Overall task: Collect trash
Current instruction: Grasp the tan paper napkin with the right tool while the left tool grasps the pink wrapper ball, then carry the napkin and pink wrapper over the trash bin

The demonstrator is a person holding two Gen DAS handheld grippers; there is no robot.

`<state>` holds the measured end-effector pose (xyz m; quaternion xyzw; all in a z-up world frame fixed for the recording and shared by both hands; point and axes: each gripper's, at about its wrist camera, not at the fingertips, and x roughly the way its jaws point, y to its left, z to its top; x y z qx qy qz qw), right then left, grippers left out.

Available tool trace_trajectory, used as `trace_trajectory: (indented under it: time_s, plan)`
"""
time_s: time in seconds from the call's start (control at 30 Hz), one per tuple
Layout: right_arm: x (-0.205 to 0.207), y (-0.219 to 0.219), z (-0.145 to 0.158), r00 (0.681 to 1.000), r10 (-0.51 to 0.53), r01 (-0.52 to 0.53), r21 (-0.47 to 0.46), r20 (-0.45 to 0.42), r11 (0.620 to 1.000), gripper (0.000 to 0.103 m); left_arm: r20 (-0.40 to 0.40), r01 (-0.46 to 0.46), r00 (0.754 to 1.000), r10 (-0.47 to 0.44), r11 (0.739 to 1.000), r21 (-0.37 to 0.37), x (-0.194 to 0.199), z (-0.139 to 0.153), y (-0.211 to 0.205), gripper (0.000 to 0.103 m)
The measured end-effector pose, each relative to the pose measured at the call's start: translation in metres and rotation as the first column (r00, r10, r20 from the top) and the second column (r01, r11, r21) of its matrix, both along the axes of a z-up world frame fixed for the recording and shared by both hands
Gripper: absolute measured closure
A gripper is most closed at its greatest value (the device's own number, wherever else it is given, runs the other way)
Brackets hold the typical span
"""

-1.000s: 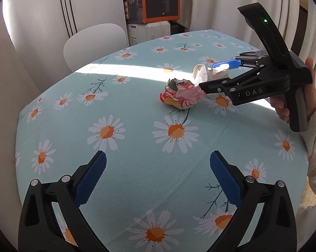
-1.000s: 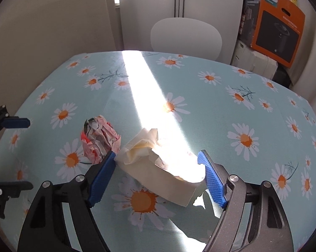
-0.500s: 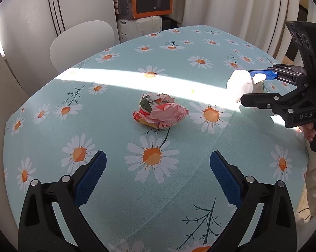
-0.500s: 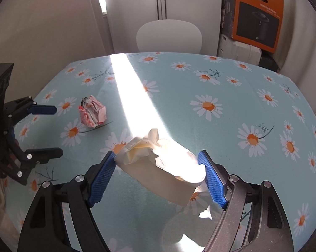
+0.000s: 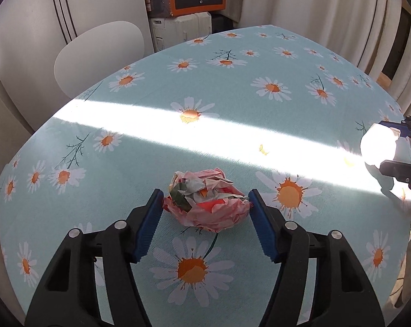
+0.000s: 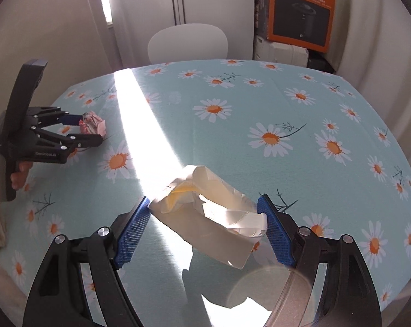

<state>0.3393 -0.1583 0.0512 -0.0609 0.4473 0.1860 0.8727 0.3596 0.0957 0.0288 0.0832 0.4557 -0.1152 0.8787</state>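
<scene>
While closing, left tongs (image 5: 204,207) reached wrapper (image 5: 206,199).

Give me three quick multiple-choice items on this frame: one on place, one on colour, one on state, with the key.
1. Where is the crumpled red-and-pink wrapper?
A. On the white chair
B. Between the fingers of the left tool, on the tablecloth
C. On top of the orange box

2. What colour are the pads on the right tool?
A. Blue
B. Green
C. Yellow

3. What state is the cream paper wad in?
A. Lying loose on the tablecloth
B. Held between the right tool's pads, above the tablecloth
C. Flattened under the left tool

Key: 1 B, the left wrist view shows the wrapper between both pads, which have just been closing on it. 2 A, both pads show blue. 3 B, each pad presses a side of the wad and its shadow falls on the cloth below.
</scene>
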Motion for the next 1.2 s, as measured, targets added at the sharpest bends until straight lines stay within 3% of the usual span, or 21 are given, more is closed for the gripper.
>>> trace_trajectory:
  time_s: [0.17,0.33,0.63,0.87,1.2]
  plan:
    - [-0.009,-0.024,0.002,0.999,-0.039,0.039,0.006,0.007,0.999,0.028,-0.001,0.050,0.999,-0.050,0.999,0.012,-0.004,0.007,-0.028,0.041]
    - [-0.020,-0.049,0.004,0.997,-0.075,0.075,0.011,0.016,0.997,0.028,-0.014,0.172,0.985,-0.172,0.985,0.013,-0.012,0.012,-0.077,0.041]
    - [-0.052,-0.113,0.008,0.983,-0.183,0.184,-0.002,0.031,0.983,0.028,-0.021,0.380,0.925,-0.380,0.925,-0.006,-0.027,0.018,-0.181,0.041]
    - [-0.088,-0.187,0.006,0.939,-0.344,0.345,-0.042,0.026,0.938,0.028,-0.003,0.523,0.852,-0.523,0.852,0.029,-0.042,0.022,-0.265,0.040]
    - [-0.157,-0.295,-0.018,0.835,-0.550,0.550,-0.067,0.010,0.833,0.028,-0.008,0.713,0.701,-0.714,0.700,0.046,-0.083,0.022,-0.385,0.040]
